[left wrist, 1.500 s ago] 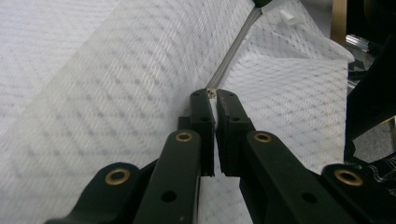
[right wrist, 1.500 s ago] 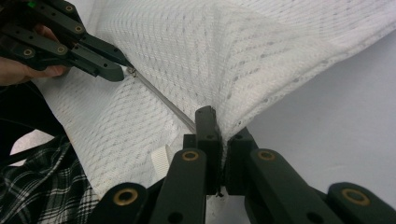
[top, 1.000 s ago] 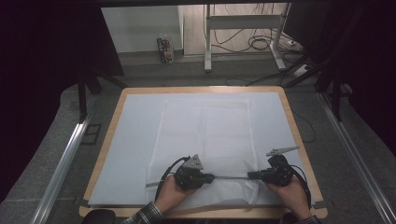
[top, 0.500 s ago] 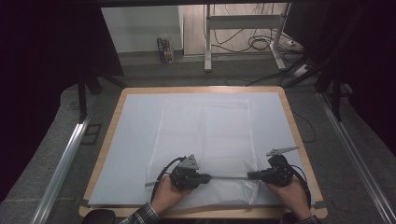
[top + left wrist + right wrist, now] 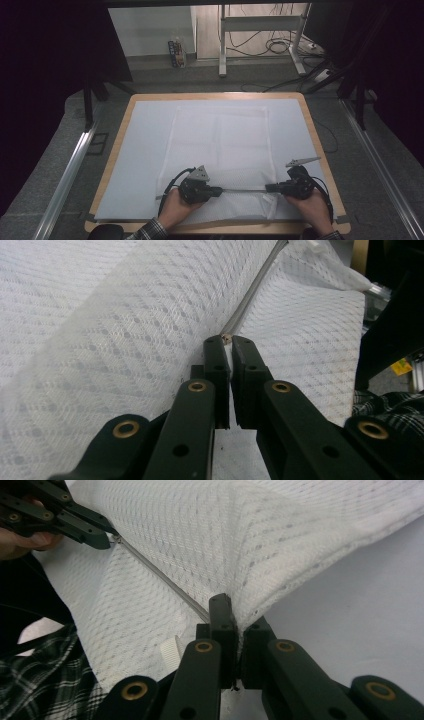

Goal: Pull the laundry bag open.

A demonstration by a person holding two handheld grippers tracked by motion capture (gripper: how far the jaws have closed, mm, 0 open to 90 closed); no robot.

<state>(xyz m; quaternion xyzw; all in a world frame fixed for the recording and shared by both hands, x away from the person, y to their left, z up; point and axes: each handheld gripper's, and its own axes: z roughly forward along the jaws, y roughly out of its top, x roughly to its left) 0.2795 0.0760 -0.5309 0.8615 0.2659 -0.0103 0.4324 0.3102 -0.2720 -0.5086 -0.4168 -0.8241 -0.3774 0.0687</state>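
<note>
Both hands come in from six o'clock, wrists low, grippers level and pointing at each other. The left gripper [image 5: 220,190] at seven o'clock and the right gripper [image 5: 266,188] at five o'clock have their fingers clenched on the near edge of a white mesh bag [image 5: 220,140], pulling its zipper line [image 5: 243,190] taut between them. The bag lies mid-worktop on a pale blue mat [image 5: 145,145]; wooden worktop rim [image 5: 315,140], grey floor, and cables [image 5: 280,46] at twelve o'clock.
</note>
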